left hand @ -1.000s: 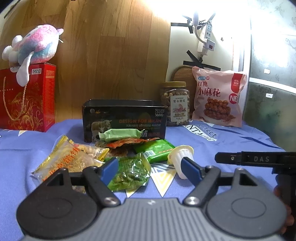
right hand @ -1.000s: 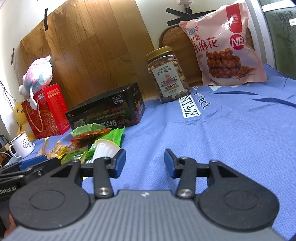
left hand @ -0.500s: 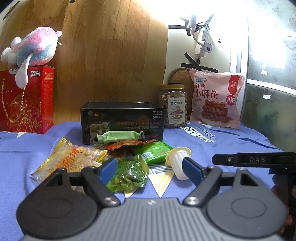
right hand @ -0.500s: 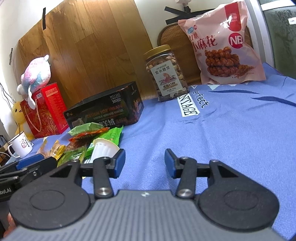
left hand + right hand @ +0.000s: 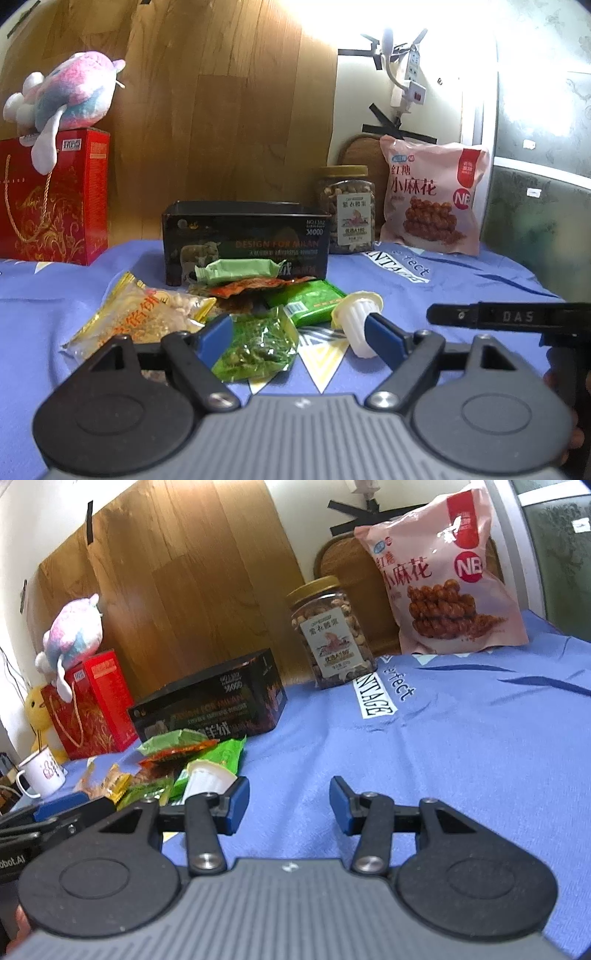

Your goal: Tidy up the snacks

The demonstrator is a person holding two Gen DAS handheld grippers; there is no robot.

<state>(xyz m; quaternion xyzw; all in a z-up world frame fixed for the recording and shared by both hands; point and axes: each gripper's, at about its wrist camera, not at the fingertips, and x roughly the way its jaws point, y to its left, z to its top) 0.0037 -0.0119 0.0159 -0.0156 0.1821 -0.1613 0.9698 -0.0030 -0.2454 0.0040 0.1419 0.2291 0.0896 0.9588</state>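
Several small snack packs lie in a pile on the blue cloth [image 5: 110,266] in front of an open black box [image 5: 245,236]: a yellow cracker pack [image 5: 140,317], a clear green pack [image 5: 258,347], a pale green bar [image 5: 240,269], an orange pack [image 5: 251,288], a dark green pack [image 5: 306,301] and a white jelly cup [image 5: 356,321] on its side. My left gripper [image 5: 297,332] stands open just short of the clear green pack, nothing between its fingers. My right gripper [image 5: 288,799] is open over bare cloth, right of the jelly cup [image 5: 205,777] and the pile.
A nut jar [image 5: 347,206] and a pink twist-snack bag [image 5: 432,199] stand at the back right. A red gift box [image 5: 51,199] with a plush toy [image 5: 66,103] is at the back left. A white mug [image 5: 38,775] sits far left. The right gripper's body [image 5: 517,321] shows at the left view's right edge.
Both views have shifted slightly, so the objects sit a little lower in the frame. Nothing on the cloth has moved and neither gripper has taken hold of anything.
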